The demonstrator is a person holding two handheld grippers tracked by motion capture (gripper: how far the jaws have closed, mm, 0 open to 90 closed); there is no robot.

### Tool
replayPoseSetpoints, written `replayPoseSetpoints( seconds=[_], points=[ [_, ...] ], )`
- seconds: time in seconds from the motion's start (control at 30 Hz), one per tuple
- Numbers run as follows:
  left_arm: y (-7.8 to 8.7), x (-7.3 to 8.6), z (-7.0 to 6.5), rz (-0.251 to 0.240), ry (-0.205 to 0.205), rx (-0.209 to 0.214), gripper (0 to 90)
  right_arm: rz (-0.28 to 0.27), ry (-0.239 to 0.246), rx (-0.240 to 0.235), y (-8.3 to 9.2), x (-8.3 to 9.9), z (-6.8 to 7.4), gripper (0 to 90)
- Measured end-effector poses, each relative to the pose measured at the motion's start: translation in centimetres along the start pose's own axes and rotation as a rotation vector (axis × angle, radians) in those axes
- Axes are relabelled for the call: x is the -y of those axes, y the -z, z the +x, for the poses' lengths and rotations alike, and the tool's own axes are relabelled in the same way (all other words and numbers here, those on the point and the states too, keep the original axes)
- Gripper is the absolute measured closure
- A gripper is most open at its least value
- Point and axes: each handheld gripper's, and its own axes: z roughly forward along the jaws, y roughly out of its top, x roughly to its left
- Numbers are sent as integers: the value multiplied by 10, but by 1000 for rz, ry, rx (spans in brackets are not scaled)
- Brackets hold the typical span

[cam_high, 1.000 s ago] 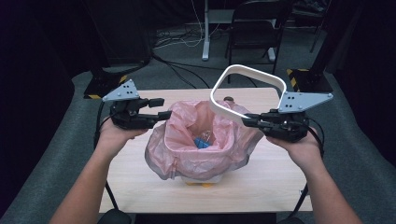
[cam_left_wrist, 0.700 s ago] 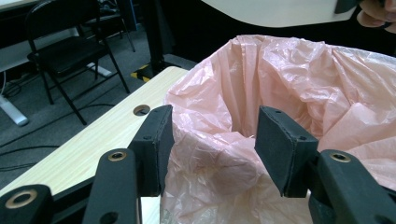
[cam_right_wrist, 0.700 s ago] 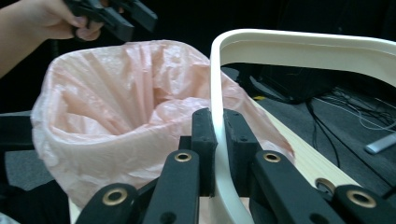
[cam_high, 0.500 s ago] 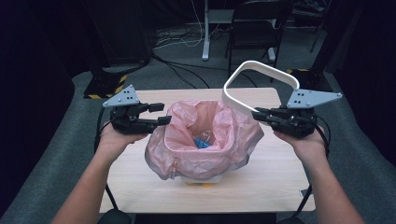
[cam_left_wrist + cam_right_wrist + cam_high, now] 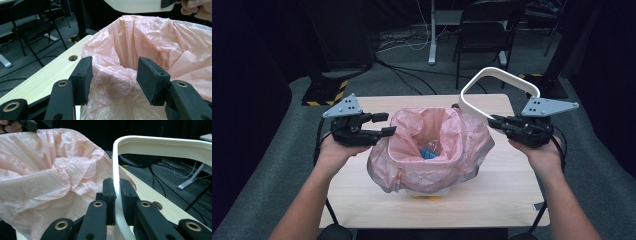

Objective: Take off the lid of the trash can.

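Nearest, at the bottom of the high view: two forearms reaching in over the pale wooden table.

At mid-table, a small bin lined with a pink bag, liner folded loosely outward over the rim and bunched in wrinkles; something blue and clear lying inside, too small to name.

On the left, left gripper with jaws spread wide, empty, poised just beside the near fold of the liner; in the left gripper view a bulge of pink plastic sitting between the two pads but apart from both.

On the right, right gripper clamped tight on the thin wall of a white retaining ring, held raised and tilted above the far right side of the bin, clear of the liner; in the right gripper view the white band running up between the closed pads.

Farther off: grey floor, cables, a black folding chair.

Judged progress: liner draped, not yet secured; ring lifted off, not seated. Probably left: smoothing or gripping the liner edge, then pressing the ring down over the rim.
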Motion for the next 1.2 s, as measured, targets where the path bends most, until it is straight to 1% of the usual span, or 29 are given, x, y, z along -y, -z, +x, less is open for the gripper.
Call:
replayPoseSetpoints(
  seconds=[0.27,0.4,0.6,0.93,1.13,1.2],
  points=[
    [1,1,-2,-4,-5,3,465,17,-19,22,-5,15,-5,839],
    [1,1,-3,-7,-8,4,466,19,-39,27,-8,24,-8,839],
    [0,2,-4,-7,-8,7,466,32,-67,49,-12,41,-13,839],
    [-1,4,-5,-5,-8,8,466,59,-70,94,-16,60,-14,839],
    [-1,4,-5,-7,-7,8,466,58,-97,102,-19,71,-17,839],
    [-1,5,-5,-8,-8,9,465,68,-98,116,-20,75,-17,839]
  ],
)
